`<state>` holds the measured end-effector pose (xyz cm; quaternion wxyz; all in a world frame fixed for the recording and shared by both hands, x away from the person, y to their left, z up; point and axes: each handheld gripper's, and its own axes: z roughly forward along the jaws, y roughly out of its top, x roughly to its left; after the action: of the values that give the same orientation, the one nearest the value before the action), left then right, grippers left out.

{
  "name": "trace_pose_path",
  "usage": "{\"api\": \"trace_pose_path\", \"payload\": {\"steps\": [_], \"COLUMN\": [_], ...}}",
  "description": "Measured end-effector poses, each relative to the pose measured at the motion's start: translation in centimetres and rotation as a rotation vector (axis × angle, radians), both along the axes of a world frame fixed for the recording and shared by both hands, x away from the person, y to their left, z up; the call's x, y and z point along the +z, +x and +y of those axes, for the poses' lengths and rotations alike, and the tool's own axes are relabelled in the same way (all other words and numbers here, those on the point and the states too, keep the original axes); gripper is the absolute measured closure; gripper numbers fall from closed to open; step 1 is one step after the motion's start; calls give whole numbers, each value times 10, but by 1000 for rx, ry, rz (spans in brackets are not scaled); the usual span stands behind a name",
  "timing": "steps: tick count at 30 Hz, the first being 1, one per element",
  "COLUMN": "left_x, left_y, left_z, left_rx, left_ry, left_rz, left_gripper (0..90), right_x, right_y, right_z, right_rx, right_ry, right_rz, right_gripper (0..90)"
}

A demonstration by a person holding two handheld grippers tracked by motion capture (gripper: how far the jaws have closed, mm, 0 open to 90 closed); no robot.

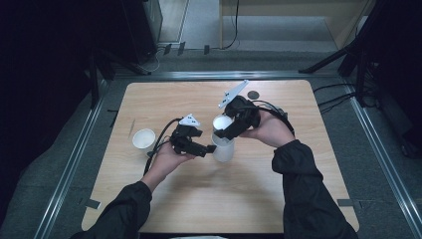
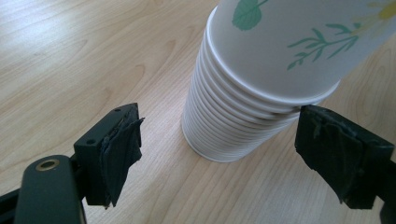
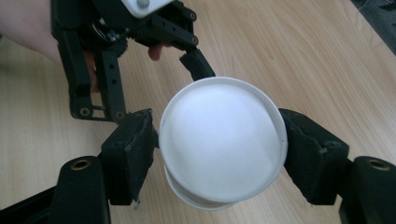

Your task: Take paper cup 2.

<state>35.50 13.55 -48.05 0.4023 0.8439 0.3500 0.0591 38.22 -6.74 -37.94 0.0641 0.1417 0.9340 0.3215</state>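
A stack of white paper cups (image 1: 223, 149) stands upside down in the middle of the wooden table (image 1: 278, 199). The top cup (image 2: 280, 42), printed with green leaves, sits tilted and raised off the stack (image 2: 224, 126). My right gripper (image 1: 222, 130) comes from above, its pads pressing both sides of that top cup (image 3: 219, 140) near its white base. My left gripper (image 1: 211, 149) lies low beside the stack's foot. In the left gripper view its jaws (image 2: 224, 140) stand open, one on each side of the lowest rims, the left pad well apart from them.
A single white cup (image 1: 144, 139) stands upright left of the hands, with a thin stick (image 1: 131, 128) beside it. A small dark disc (image 1: 253, 94) lies near the table's far edge. Both forearms come in from the near edge.
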Motion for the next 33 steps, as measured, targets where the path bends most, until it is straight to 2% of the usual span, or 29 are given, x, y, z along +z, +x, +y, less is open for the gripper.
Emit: {"api": "trace_pose_path", "payload": {"steps": [3, 8, 11, 15, 26, 30, 33], "left_x": [0, 0, 0, 0, -1, -1, -1], "left_y": [0, 0, -1, 0, 0, 0, 0], "left_z": [0, 0, -1, -1, -2, -1, -2], "left_rx": [0, -3, -3, -3, -1, 0, 0], "left_ry": [3, 6, 13, 9, 16, 10, 13], "left_rz": [-2, -6, -17, -10, -15, -4, -9], "left_gripper": [146, 145, 145, 145, 145, 146, 145], "right_x": [-4, -2, 0, 1, 2, 1, -2], "right_y": [0, 0, 0, 0, 1, 1, 2], "right_z": [3, 2, 1, 1, 0, 0, 1], "right_rx": [-3, -19, -12, -11, -19, -23, -27], "right_ry": [-31, -26, -23, -14, -21, -15, -32], "right_rz": [-16, 0, -6, -10, -5, -3, 14], "right_gripper": [335, 346, 350, 355, 352, 341, 337]}}
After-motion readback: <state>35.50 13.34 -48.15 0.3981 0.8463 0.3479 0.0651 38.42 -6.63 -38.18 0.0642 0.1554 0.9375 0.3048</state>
